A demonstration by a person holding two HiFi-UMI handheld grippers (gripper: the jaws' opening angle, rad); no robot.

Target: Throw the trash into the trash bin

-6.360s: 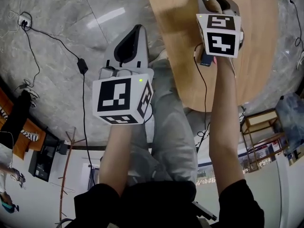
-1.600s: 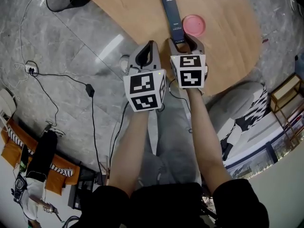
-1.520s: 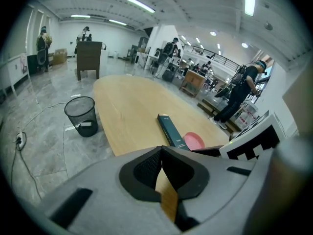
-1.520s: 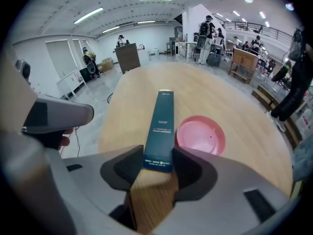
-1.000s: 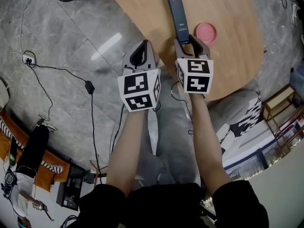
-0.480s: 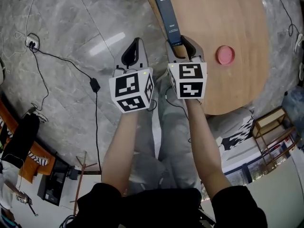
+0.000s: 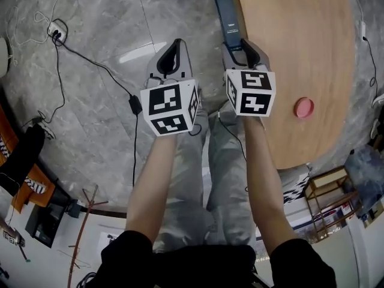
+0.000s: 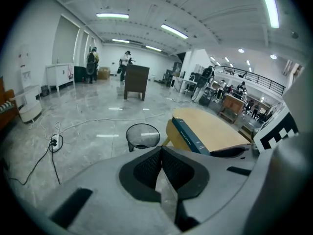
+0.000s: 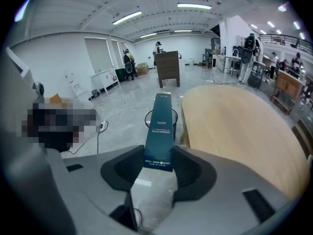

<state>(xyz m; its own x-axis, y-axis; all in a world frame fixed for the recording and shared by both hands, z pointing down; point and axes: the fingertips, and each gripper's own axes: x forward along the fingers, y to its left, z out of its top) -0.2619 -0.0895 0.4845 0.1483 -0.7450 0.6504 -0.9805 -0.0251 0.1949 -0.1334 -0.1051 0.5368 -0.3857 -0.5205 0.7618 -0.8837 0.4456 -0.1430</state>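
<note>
the right gripper (image 7: 242, 44) has its jaws clamped on the near end of a long dark box (image 7: 227, 11), which sticks out ahead of it, off the counter (image 7: 300, 41) and over the floor. the left gripper (image 7: 173, 48) rides beside it with jaws pressed together and nothing in them. the bin (image 8: 133, 143) – black mesh, open at the top – stands on the floor ahead, just past the counter's end and roughly in line with the box. the step in hand looks like the carry. keep the grip firm, bring the box's far end over the bin's mouth, tip it down, and let go only then – a box this long could catch the rim or knock the light bin over.
</note>
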